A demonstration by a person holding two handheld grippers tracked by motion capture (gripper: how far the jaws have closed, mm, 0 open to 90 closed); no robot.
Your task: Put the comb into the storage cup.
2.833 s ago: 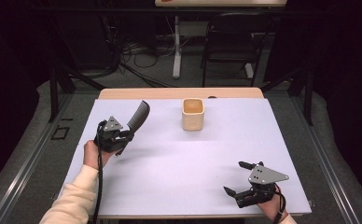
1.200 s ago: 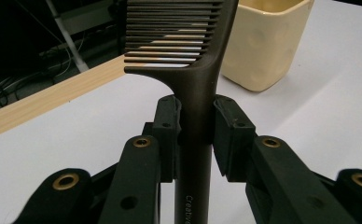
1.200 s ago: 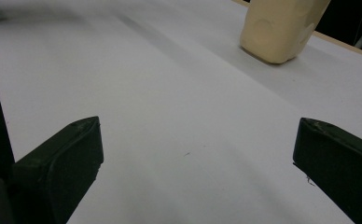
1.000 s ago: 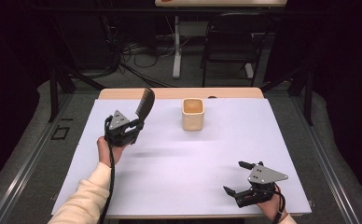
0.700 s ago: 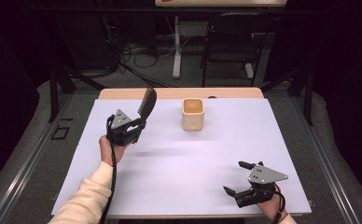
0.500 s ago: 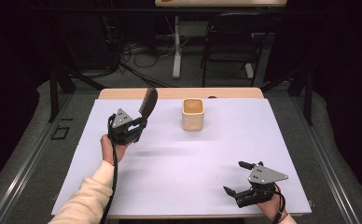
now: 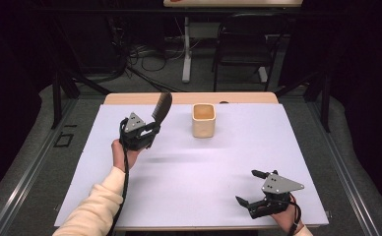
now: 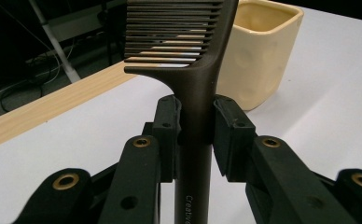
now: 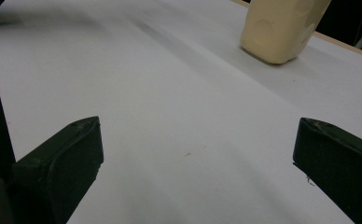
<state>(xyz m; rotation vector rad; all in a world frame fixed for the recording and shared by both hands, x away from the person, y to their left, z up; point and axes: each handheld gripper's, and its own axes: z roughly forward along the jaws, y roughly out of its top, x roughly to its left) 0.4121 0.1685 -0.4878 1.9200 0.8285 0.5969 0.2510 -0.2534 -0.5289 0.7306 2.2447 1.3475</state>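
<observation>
My left gripper (image 7: 147, 132) (image 8: 195, 119) is shut on the handle of a dark brown comb (image 7: 161, 106) (image 8: 188, 56), which stands up with its teeth end raised above the table. A cream square cup (image 7: 203, 120) (image 8: 258, 51) (image 9: 281, 28) sits upright on the white table (image 7: 204, 162), to the right of the comb and a little beyond it. Near the front right edge my right gripper (image 7: 250, 187) (image 9: 195, 163) rests low over the table, open, nothing between its jaws.
A wooden strip (image 7: 130, 98) runs along the table's far edge. Beyond it stand a black chair (image 7: 240, 44), a white table leg (image 7: 186, 46) and floor cables (image 7: 140, 54). Bare white surface lies between the two grippers.
My left gripper has carried the comb up and toward the far side, nearer the cup, and the comb now stands more upright. The right gripper has stayed where it was.
</observation>
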